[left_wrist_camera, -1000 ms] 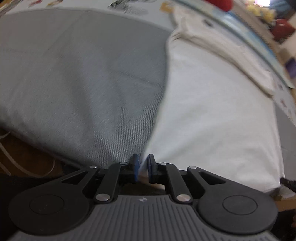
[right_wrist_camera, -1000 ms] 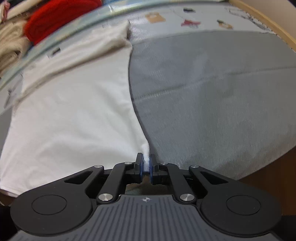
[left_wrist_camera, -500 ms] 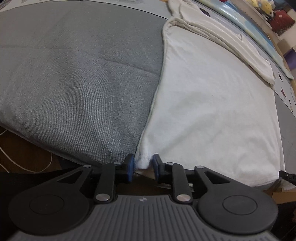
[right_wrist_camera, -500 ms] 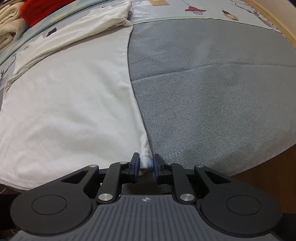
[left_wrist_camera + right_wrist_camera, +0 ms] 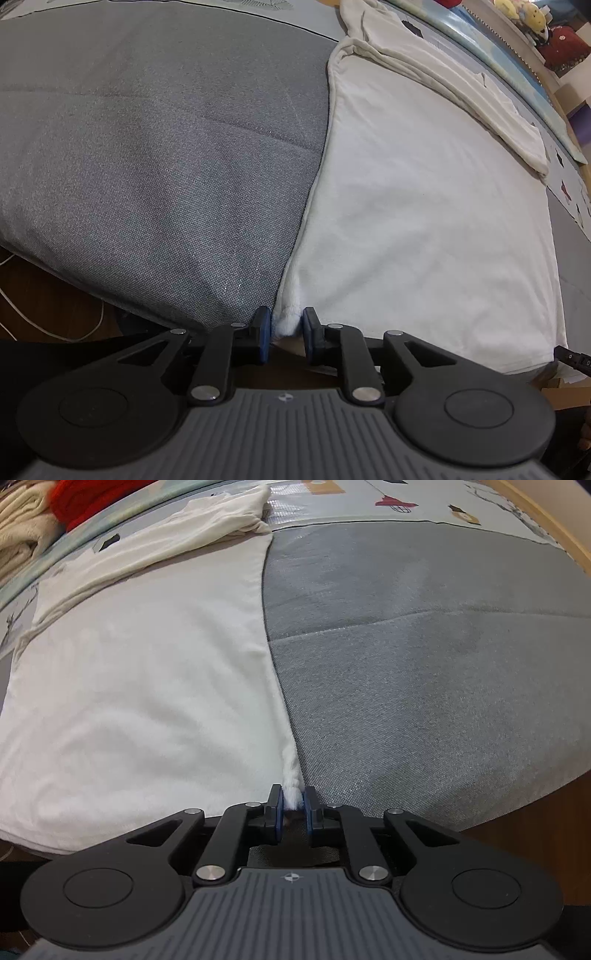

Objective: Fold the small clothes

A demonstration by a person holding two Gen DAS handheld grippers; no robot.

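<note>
A white garment [image 5: 424, 221] lies spread flat on a grey mattress [image 5: 147, 166], with a sleeve folded across its far end [image 5: 443, 74]. My left gripper [image 5: 286, 328] is at the garment's near left corner. Its jaws are opening: the corner sits loosely between the blue pads, with a slim gap on the right side. In the right wrist view the same garment [image 5: 147, 701] fills the left half and the grey mattress [image 5: 424, 664] the right. My right gripper [image 5: 293, 805] is closing on the near right corner, and the cloth fills the narrow gap between its pads.
A red cloth [image 5: 85, 494] and cream folded clothes [image 5: 18, 535] are piled beyond the garment. A printed sheet [image 5: 388, 498] covers the far end of the bed. Plush toys [image 5: 524, 14] sit at the back. A white cable [image 5: 55, 325] lies on the dark floor below the mattress edge.
The left jaws have spread from nearly closed to a wider gap around the cloth corner. The right jaws stand slightly wider than a second ago. Both views have sharpened, and the garment lies flat.
</note>
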